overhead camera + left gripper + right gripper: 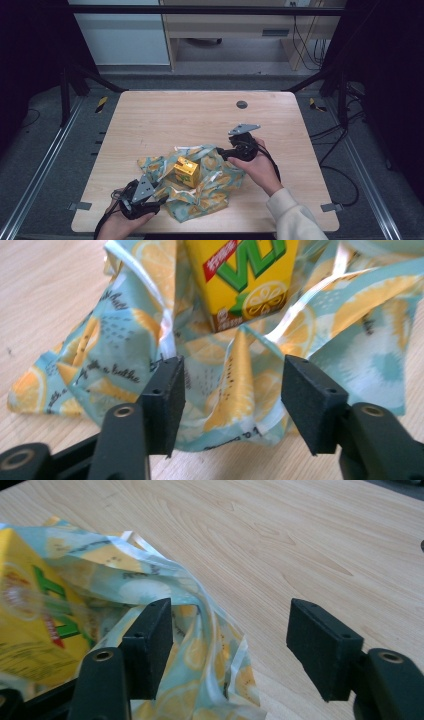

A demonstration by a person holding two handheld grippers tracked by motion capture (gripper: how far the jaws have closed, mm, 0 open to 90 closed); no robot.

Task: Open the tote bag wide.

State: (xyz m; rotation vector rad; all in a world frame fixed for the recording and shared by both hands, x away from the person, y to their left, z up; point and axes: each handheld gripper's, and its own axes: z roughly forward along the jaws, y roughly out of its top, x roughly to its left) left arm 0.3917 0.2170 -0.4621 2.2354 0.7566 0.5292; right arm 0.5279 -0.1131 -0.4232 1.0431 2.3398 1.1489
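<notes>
Left gripper view looks at a yellow lemon-tea drink carton (243,277) standing on a crumpled lemon-print cloth (115,350), straight ahead beyond the spread jaws of the left gripper (232,395); a raised fold of the cloth lies between them, not pinched. In the right gripper view, the carton sits left of the right gripper (230,645), whose jaws stand wide apart, the cloth's edge beside the left one, bare wooden table (310,535) ahead.

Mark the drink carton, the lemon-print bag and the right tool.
drink carton (187,171): high view, top face.
lemon-print bag (107,347): left gripper view, left fold.
right tool (230,640): right gripper view, midway between its open jaws.
</notes>
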